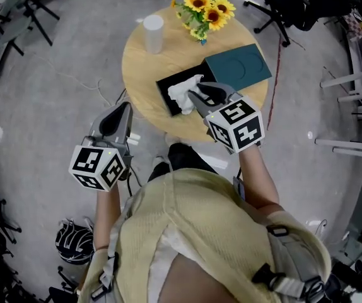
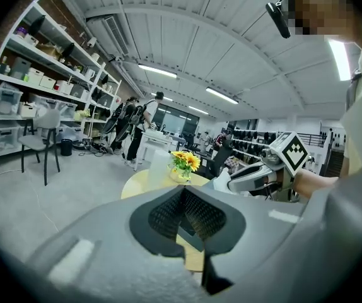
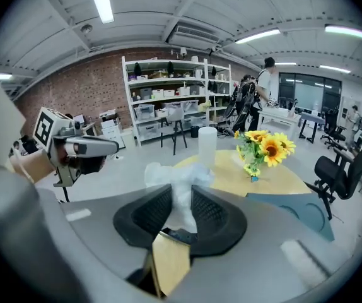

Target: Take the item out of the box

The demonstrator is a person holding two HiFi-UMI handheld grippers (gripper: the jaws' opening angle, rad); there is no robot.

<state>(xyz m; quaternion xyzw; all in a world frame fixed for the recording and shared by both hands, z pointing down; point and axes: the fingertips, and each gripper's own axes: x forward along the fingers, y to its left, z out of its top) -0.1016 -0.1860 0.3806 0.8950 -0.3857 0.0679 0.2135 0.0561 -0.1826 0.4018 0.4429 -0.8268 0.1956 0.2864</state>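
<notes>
White item (image 3: pixel 170 173) pinched between the right gripper's (image 3: pixel 181 194) part-closed jaws.

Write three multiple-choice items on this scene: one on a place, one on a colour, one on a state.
1. Where does the teal lid lie?
A. under the table
B. on the round table, next to the black box
C. on a shelf

2. What colour are the flowers?
A. yellow
B. red
C. blue

3. What is the right tool doing?
A. hanging open and empty
B. gripping a bottle
C. gripping the white crumpled item

Key: B, the lid rests on the tabletop by the box; A, the sunflower petals are yellow; C, the right gripper view shows its jaws pressing on the item.
</notes>
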